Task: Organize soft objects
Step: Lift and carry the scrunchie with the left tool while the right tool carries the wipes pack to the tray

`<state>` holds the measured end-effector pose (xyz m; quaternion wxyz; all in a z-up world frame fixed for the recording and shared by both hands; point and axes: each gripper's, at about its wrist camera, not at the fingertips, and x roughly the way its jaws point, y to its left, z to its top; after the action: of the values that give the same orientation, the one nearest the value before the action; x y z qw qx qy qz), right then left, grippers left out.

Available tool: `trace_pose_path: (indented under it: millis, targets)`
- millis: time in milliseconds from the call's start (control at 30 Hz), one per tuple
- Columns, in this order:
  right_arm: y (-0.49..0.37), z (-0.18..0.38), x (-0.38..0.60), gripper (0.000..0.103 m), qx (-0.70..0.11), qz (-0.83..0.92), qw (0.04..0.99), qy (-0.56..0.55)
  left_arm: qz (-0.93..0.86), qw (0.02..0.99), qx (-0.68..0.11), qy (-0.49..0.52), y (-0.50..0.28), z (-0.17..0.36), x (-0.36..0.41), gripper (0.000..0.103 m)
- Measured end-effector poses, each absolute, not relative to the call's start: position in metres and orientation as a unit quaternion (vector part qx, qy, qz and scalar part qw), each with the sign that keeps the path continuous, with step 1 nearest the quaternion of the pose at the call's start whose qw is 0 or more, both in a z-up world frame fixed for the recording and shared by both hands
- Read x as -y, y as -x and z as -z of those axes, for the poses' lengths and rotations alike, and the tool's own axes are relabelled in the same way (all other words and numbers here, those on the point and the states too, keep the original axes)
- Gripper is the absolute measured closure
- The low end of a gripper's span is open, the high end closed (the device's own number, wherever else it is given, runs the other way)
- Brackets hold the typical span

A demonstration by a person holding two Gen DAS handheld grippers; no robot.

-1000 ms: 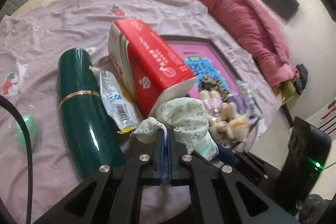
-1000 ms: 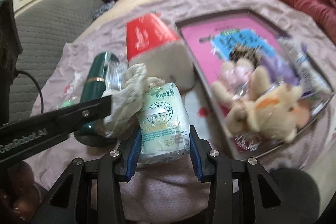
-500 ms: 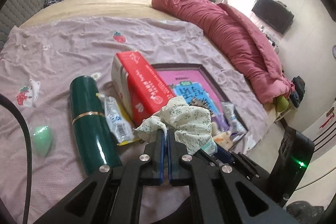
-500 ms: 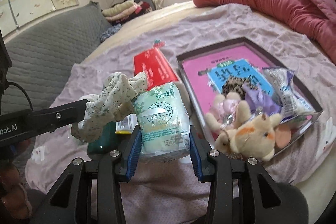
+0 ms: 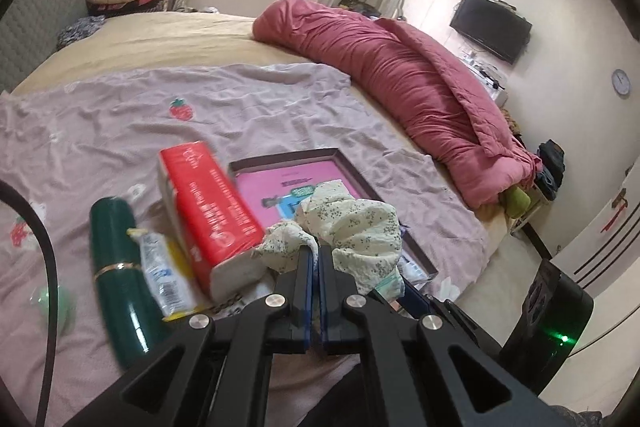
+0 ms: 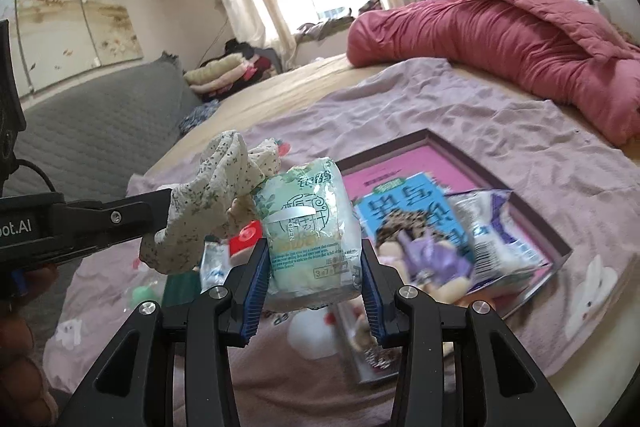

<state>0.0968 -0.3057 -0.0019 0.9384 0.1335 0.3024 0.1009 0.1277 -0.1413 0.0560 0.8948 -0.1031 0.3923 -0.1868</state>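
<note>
My left gripper (image 5: 315, 251) is shut on a crumpled floral cloth (image 5: 352, 231) and holds it in the air above the bed; the cloth also shows in the right wrist view (image 6: 212, 203). My right gripper (image 6: 314, 259) is shut on a pale green tissue pack (image 6: 310, 227), lifted beside the cloth. Below lies an open pink-lined box (image 6: 436, 163) with a plush toy (image 6: 432, 259), a booklet (image 6: 408, 211) and a snack bag (image 6: 496, 231) in it. The box also shows in the left wrist view (image 5: 292, 179).
A red tissue box (image 5: 208, 203), a dark green bottle (image 5: 116, 267), a small plastic packet (image 5: 160, 271) and a green sponge (image 5: 60, 307) lie on the mauve sheet (image 5: 200, 115). A rolled red quilt (image 5: 400, 75) lies at the far right. A black device (image 5: 548, 319) stands on the floor.
Both grippers have risen higher above the bed with the cloth and the tissue pack; the objects below look smaller and the views tilt up toward the room.
</note>
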Motion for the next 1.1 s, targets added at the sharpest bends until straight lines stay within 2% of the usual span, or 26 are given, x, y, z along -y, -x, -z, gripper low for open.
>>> trace_pose_path:
  millis: [367, 667, 1100]
  targets:
    - [-0.103, 0.004, 0.346, 0.06, -0.289, -0.059, 0.942, -0.16, 0.202, 0.893, -0.39, 0.097, -0.149, -0.057, 0.172, 0.101]
    - [-0.109, 0.01, 0.37, 0.06, -0.286, -0.037, 0.94, -0.179, 0.202, 0.883, -0.409, 0.111, -0.169, -0.036, 0.181, 0.101]
    - [-0.114, 0.017, 0.378, 0.059, -0.29, -0.028, 0.938, -0.188, 0.184, 0.886, -0.42, 0.076, -0.179, -0.01, 0.195, 0.101]
